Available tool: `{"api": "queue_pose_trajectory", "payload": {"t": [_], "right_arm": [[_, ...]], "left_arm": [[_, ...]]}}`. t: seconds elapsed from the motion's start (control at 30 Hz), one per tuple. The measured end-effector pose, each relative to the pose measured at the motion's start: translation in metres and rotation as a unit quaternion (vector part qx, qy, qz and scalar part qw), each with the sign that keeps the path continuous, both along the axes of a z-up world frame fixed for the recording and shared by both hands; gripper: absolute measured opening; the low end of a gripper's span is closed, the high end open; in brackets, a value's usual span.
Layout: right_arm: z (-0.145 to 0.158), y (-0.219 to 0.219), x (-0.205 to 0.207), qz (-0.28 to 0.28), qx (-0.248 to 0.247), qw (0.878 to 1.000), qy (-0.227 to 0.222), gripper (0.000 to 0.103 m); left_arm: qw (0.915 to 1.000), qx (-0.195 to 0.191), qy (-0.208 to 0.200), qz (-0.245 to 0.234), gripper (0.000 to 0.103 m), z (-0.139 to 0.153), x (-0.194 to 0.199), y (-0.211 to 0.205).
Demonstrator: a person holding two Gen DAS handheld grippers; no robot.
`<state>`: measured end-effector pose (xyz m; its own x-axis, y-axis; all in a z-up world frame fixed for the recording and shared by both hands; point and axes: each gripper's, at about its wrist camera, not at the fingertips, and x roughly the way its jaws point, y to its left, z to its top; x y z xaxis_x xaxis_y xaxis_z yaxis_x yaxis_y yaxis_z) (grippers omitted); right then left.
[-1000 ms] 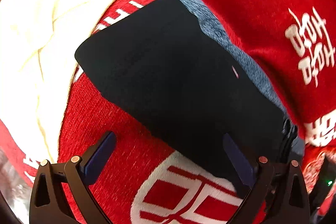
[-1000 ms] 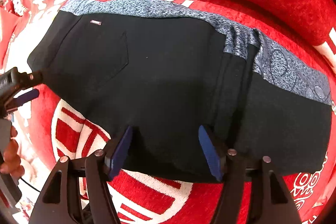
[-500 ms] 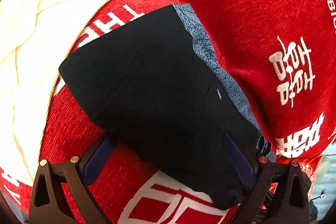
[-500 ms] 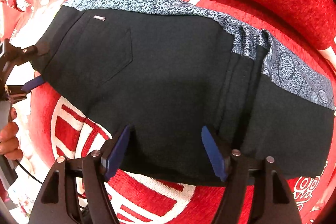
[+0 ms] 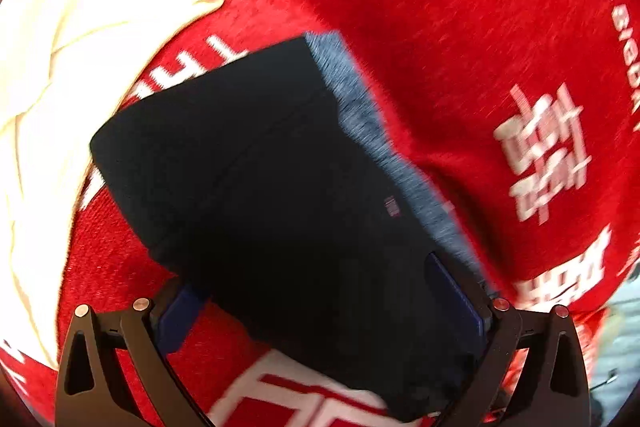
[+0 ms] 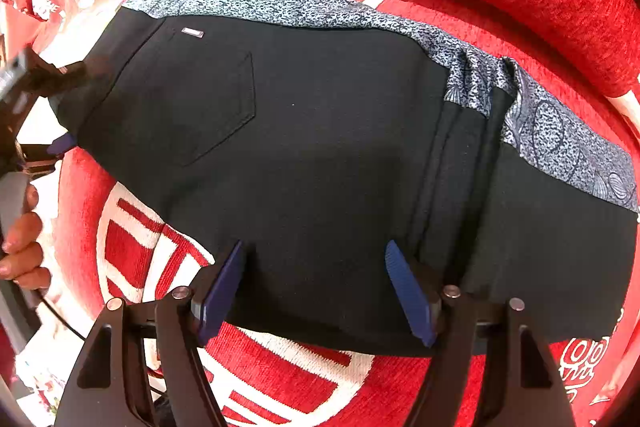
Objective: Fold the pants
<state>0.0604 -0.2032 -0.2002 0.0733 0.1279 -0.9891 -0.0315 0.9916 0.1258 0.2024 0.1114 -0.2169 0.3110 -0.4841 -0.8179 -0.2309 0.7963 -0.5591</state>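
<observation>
Black pants (image 6: 328,155) with a blue-grey patterned waistband (image 6: 304,13) lie folded on a red blanket; they also show in the left wrist view (image 5: 280,207). My left gripper (image 5: 320,303) is open, its jaws straddling the near end of the pants, the right pad (image 5: 452,291) against the waistband edge. My right gripper (image 6: 316,283) is open over the pants' front edge, beside a bunched fold (image 6: 460,167). The left gripper also shows at the far left of the right wrist view (image 6: 44,95), at the pants' end.
The red blanket (image 5: 460,47) with white lettering covers the surface. A cream-white cloth (image 5: 52,75) lies at the left in the left wrist view. A hand (image 6: 24,247) holds the left gripper's handle at the left edge.
The left gripper has moved forward over the end of the pants, so both pads now flank the fabric. The right gripper has edged slightly forward over the front edge.
</observation>
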Motion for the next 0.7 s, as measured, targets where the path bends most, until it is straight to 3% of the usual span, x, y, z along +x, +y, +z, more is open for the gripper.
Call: {"api": "queue_pose_trajectory", "payload": {"t": [0.2, 0.3, 0.37, 0.4, 0.43, 0.47, 0.53, 0.6, 0.67, 0.7], "right_arm": [[0.000, 0.000, 0.000, 0.000, 0.002, 1.000, -0.002, 0.076], [0.002, -0.002, 0.000, -0.001, 0.007, 1.000, 0.000, 0.076], [0.006, -0.006, 0.003, -0.007, 0.016, 1.000, 0.006, 0.077], [0.010, -0.009, 0.005, -0.011, 0.022, 1.000, 0.009, 0.077], [0.015, -0.012, 0.008, -0.017, 0.026, 0.999, 0.008, 0.077], [0.023, -0.016, 0.011, -0.024, 0.031, 0.999, 0.004, 0.077], [0.039, -0.022, 0.023, -0.033, 0.042, 0.999, -0.007, 0.077], [0.055, -0.027, 0.042, -0.038, 0.058, 0.998, -0.009, 0.077], [0.065, -0.025, 0.065, -0.037, 0.076, 0.996, -0.004, 0.077], [0.071, -0.021, 0.080, -0.032, 0.089, 0.995, 0.000, 0.077]], "left_arm": [[0.9995, -0.006, 0.024, 0.021, 0.102, -0.022, 0.012, -0.001], [0.9990, 0.027, 0.034, 0.013, 0.101, -0.019, 0.015, -0.011], [0.9971, 0.068, 0.033, 0.011, 0.091, -0.014, 0.015, -0.018], [0.9946, 0.099, 0.031, 0.003, 0.073, -0.012, 0.015, -0.023], [0.9915, 0.127, 0.028, -0.008, 0.050, -0.009, 0.013, -0.025], [0.9854, 0.167, 0.021, -0.028, 0.043, -0.006, 0.011, -0.031], [0.9794, 0.195, -0.002, -0.053, 0.038, 0.001, 0.006, -0.039], [0.9672, 0.238, -0.026, -0.086, 0.038, 0.007, 0.000, -0.052], [0.9452, 0.296, -0.053, -0.127, 0.038, 0.012, -0.007, -0.074], [0.9382, 0.312, -0.061, -0.136, 0.038, 0.014, -0.009, -0.076]]}}
